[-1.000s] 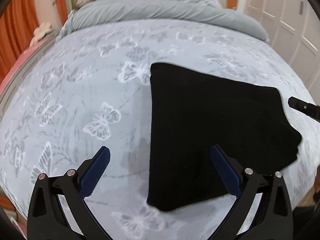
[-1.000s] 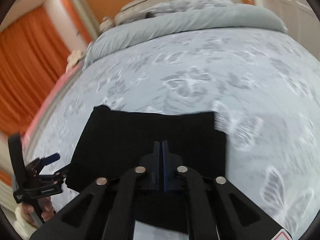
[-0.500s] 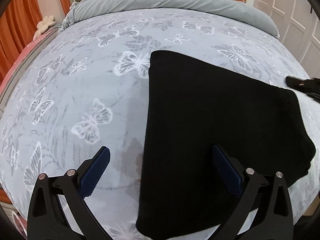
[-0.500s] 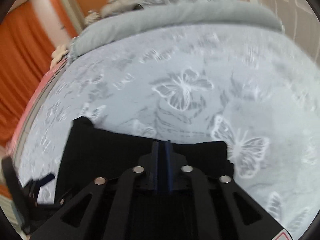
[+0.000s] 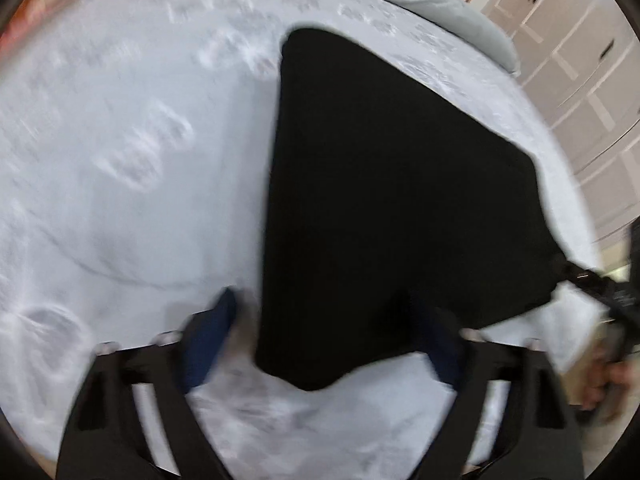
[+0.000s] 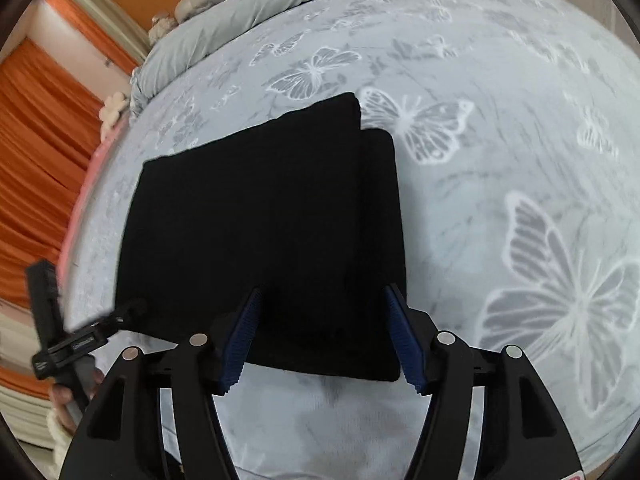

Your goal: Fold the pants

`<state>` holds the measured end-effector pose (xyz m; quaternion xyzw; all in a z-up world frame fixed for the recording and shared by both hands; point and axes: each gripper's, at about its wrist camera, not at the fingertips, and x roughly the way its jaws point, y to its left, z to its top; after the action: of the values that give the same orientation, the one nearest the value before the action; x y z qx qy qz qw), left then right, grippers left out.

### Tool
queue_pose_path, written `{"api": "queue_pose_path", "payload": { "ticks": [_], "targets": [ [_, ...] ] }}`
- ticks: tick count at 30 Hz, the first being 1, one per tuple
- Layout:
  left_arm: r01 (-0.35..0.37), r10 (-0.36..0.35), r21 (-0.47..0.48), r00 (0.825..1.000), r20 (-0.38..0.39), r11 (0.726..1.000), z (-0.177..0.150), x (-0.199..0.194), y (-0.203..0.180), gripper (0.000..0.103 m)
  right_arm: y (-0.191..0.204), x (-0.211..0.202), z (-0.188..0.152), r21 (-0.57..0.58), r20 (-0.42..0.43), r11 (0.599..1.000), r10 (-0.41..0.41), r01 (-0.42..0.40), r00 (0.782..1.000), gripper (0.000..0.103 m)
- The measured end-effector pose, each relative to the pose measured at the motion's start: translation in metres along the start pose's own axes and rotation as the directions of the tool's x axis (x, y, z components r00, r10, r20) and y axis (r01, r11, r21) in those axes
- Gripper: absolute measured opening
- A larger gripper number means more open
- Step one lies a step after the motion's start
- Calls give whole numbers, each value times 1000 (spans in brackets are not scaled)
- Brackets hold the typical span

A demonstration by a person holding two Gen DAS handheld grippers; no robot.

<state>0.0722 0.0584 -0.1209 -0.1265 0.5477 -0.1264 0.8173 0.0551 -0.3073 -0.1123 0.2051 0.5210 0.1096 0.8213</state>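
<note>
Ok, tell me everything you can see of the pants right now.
The pants are plain black, soft-looking fabric, already folded into a flat, roughly rectangular stack on the butterfly-print bedspread. At the far right corner a lower layer sticks out past the top one. The near edge lies between the fingers of the right gripper, whose jaws are opening; no pad presses it. The left gripper, jaws closing, straddles the near left corner; whether it touches is blurred.
</note>
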Motion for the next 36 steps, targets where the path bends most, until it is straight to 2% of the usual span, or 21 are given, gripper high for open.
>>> {"api": "queue_pose_path", "payload": {
  "ticks": [1, 2, 3, 5, 7, 9, 10, 12, 13, 14, 16, 17, 18, 19, 20, 24, 26, 29, 30, 34, 36],
  "targets": [
    [44, -44, -24, 999, -8, 999, 1, 0, 4, 62, -1, -1, 0, 3, 5, 1000, 16, -16, 1000, 59],
    [57, -57, -24, 998, -8, 998, 2, -1, 5, 55, 0, 1, 2, -5, 8, 1000, 30, -30, 1000, 29],
    [71, -71, -21, 997, -8, 997, 4, -3, 4, 50, 3, 3, 4, -11, -4, 999, 40, -40, 999, 23],
    [95, -95, -18, 995, 8, 995, 7, -15, 3, 35, 11, -7, 4, -32, 21, 997, 65, -65, 998, 16],
    [142, -141, -18, 989, 38, 990, 9, -31, 4, 28, 31, -38, 3, -79, 74, 984, 163, -157, 984, 15],
    [159, -159, 8, 985, 74, 987, 9, -54, 4, 26, 47, -66, -2, -144, 119, 972, 205, -187, 972, 14],
    [150, -151, 11, 986, 73, 989, 8, -56, 6, 26, 50, -72, -6, -175, 133, 972, 183, -158, 974, 14],
    [127, -127, -5, 992, 16, 992, 4, -41, 12, 33, 33, -49, -9, -146, 75, 986, 90, -79, 993, 16],
    [66, -67, -7, 997, -30, 998, 0, -24, 14, 40, 16, -17, -12, -111, -16, 993, -30, 28, 999, 16],
    [34, -34, 4, 999, -42, 999, -4, -16, 14, 47, 4, -1, -15, -77, -56, 995, -72, 68, 996, 21],
    [25, -25, 13, 999, -29, 1000, -9, -18, 11, 53, 3, -14, -11, -50, -12, 999, 0, 0, 1000, 24],
    [27, -27, 42, 1000, -3, 999, -10, -28, 5, 61, 8, -26, -9, -76, 33, 997, 1, 2, 999, 33],
    [7, -9, 67, 999, 39, 998, -9, -39, 1, 70, 11, -37, -7, -92, 91, 996, -6, 14, 996, 57],
    [-16, 10, 73, 997, 74, 997, -10, -46, -1, 91, 12, -46, -4, -86, 149, 996, -16, 29, 989, 69],
    [-43, 34, 72, 991, 128, 996, -8, -55, -3, 96, 11, -48, 2, -70, 169, 997, -20, 32, 985, 76],
    [-100, 83, 90, 981, 177, 991, -1, -58, -15, 96, 8, -16, 29, -15, 118, 1000, 5, -3, 993, 75],
    [-147, 129, 94, 976, 177, 985, 1, -51, -20, 96, 17, 5, 42, -50, 100, 999, -6, 11, 995, 73],
    [-172, 156, 91, 974, 165, 981, -1, -41, -21, 96, 20, 39, 48, -97, 78, 991, -80, 87, 994, 46],
    [-171, 155, 91, 975, 158, 981, 0, -38, -22, 96, 24, 39, 47, -107, 94, 988, -100, 110, 991, 21],
    [-202, 185, 97, 969, 161, 975, -1, -37, -28, 96, 58, -11, 58, -205, 226, 972, -67, 114, 972, 21],
    [-244, 224, 116, 961, 163, 963, 1, -29, -31, 96, 54, -2, 61, -218, 230, 950, -174, 225, 958, 23]
  ]
}}
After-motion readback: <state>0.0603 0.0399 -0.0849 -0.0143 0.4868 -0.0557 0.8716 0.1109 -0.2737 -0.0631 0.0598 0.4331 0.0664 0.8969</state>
